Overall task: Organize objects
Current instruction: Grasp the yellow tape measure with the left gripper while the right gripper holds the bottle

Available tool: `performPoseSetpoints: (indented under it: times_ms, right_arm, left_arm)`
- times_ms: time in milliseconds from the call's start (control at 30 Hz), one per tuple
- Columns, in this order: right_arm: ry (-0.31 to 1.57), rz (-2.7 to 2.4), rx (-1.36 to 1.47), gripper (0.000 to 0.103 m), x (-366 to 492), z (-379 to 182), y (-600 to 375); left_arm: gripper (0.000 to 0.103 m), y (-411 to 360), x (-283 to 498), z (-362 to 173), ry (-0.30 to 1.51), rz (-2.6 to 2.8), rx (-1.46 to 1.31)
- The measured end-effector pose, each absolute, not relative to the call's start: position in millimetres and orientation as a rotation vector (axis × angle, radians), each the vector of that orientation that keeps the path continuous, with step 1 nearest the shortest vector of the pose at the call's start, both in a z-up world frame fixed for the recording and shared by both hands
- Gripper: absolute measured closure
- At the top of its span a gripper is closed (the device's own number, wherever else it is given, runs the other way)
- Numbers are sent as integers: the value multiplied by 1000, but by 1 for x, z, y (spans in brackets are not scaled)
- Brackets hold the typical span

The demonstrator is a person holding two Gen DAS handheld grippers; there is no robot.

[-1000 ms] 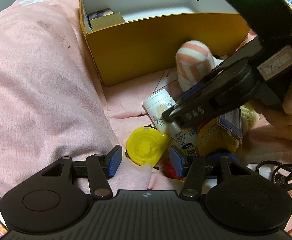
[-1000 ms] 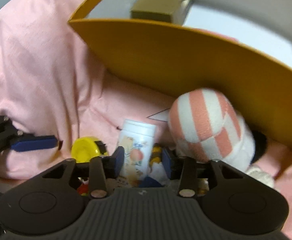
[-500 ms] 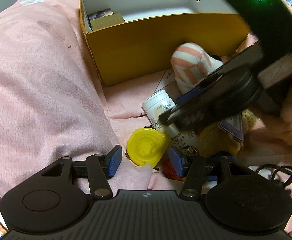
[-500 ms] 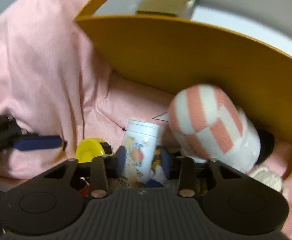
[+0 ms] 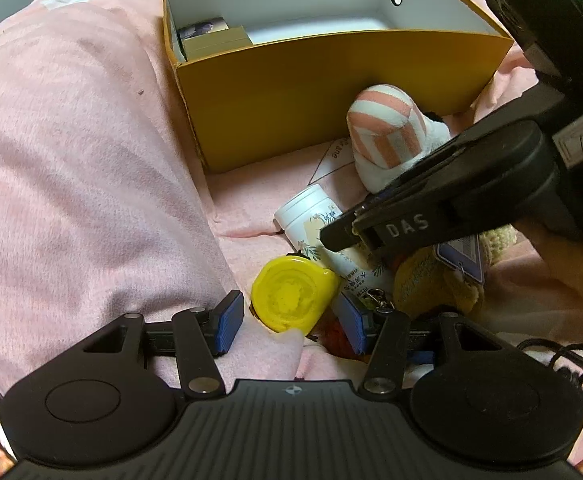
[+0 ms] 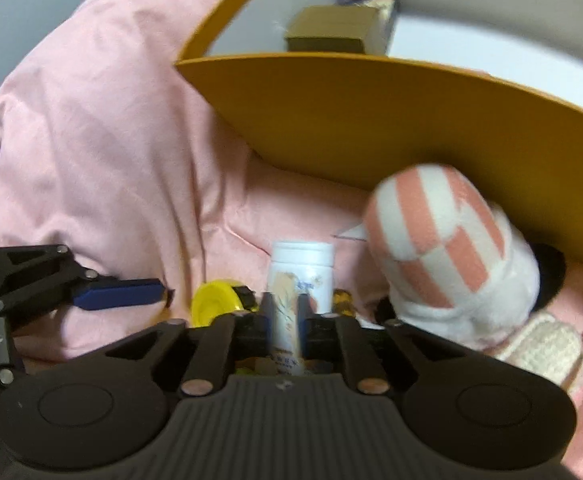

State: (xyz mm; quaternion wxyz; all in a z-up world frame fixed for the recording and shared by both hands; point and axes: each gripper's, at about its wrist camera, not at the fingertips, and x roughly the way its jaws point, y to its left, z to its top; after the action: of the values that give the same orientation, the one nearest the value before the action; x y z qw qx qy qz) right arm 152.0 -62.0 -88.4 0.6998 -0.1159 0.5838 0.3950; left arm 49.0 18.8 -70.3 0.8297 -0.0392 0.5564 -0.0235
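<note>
- Left wrist view: the left tongs [image 5: 289, 322] stand half open over the pink bedding [image 5: 91, 168], gripping nothing (the yellow tape measure [image 5: 291, 296] lies just ahead of them). The white bottle [image 5: 311, 220] lies near the orange box [image 5: 331, 92].
- Right wrist view: the right tongs [image 6: 285, 314] have just been closing and now pinch the white bottle [image 6: 301, 268], beside the striped plush [image 6: 443, 240].

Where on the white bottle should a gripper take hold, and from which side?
Across the round body just below the cap, coming down from above. The white bottle leans cap-up among clutter, leaving only its upper sides free. The right gripper, jaws just closing, already grips there.
</note>
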Motion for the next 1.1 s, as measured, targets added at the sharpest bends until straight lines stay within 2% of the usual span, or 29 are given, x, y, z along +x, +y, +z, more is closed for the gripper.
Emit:
performPoseSetpoints:
  times_ms: [33, 333, 533, 567, 633, 733, 800, 1000, 1100]
  right_arm:
    - [1301, 856, -292, 71, 148, -89, -65]
    - [1344, 921, -421, 67, 144, -111, -61]
    - [1362, 955, -358, 65, 151, -119, -66]
    - [1348, 959, -349, 66, 149, -118, -68]
    - [1325, 965, -328, 78, 146, -112, -75]
    - [1315, 977, -251, 84, 147, -100, -88]
    - [1309, 996, -221, 84, 145, -95, -92]
    - [1298, 1017, -207, 84, 133, -95, -81]
    - [1301, 1009, -225, 79, 132, -96, -78]
  left_arm:
    - [42, 20, 49, -70, 1181, -49, -88]
    - [42, 19, 52, -70, 1181, -58, -84]
    - [40, 14, 50, -72, 1170, -64, -40]
    - [37, 12, 50, -74, 1170, -71, -25]
    - [36, 7, 51, -77, 1173, -78, 11]
    - [34, 1, 52, -84, 1180, -76, 70]
    - [30, -5, 52, -89, 1179, -77, 103]
    - [29, -15, 55, -104, 1181, -68, 182]
    - [29, -13, 58, -108, 1194, -70, 167]
